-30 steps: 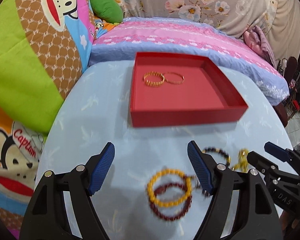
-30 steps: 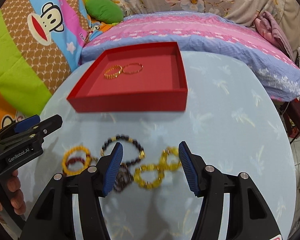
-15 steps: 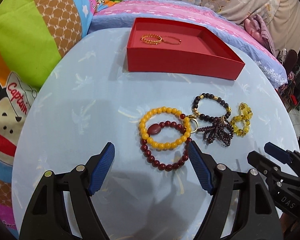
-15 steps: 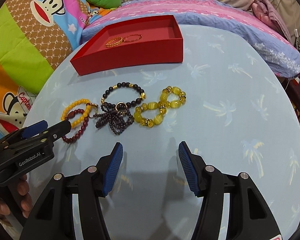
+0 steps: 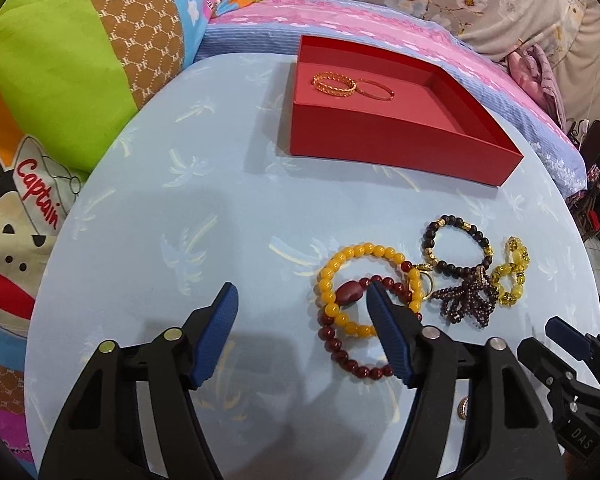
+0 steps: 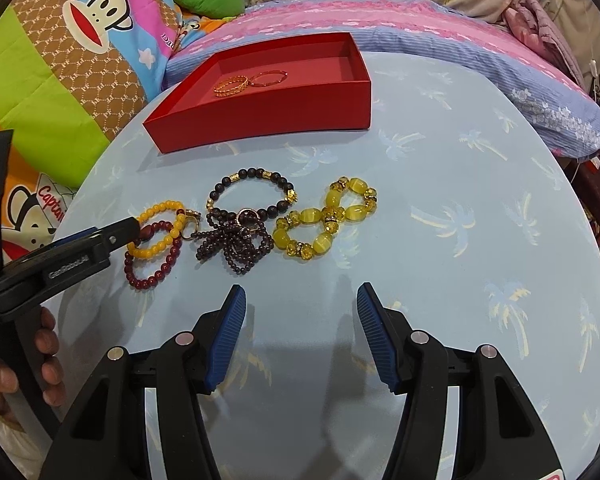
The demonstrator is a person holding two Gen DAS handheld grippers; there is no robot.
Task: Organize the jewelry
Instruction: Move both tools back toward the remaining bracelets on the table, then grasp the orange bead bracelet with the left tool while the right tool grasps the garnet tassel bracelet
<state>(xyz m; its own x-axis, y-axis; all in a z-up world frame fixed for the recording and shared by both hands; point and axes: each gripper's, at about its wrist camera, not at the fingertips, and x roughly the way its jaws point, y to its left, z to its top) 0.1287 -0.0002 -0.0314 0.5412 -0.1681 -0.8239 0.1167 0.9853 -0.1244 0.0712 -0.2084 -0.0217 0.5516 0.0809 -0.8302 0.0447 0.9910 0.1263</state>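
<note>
The left gripper (image 5: 300, 316), its blue-padded jaws spread wide and holding nothing, hovers low over a round table covered in pale blue palm-print cloth (image 5: 188, 208), its right pad now sitting over the near rim of the yellow bead bracelet (image 5: 332, 276) and the dark red bead bracelet (image 5: 340, 354) that overlaps it; half a second ago both rings lay clear ahead of the pads, so the tool has closed in and slid left, which reads as lining up a first pick from the loose pile. The right gripper (image 6: 300, 320), jaws likewise parted and empty, waits nearer the table's edge, well short of the beads, much as it did half a second ago. Just beyond it, left to right, lie a bunched strand of small maroon beads (image 6: 236, 246), a black bead bracelet with gold spacers (image 6: 252, 194) touching that strand, and a translucent yellow glass-bead bracelet (image 6: 326, 220) folded into a figure eight. None of these five pieces appears to have shifted over the last second. At the far side stands the shallow red cardboard tray (image 6: 268, 120), where a wide gold patterned bangle (image 6: 231, 86) and a thin reddish-gold bangle (image 6: 267, 79) already rest touching each other, unchanged; judging by that, two pieces are sorted and five remain on the cloth. Behind the table, a pink-and-blue striped bedspread (image 6: 420, 20) fills the background.
</note>
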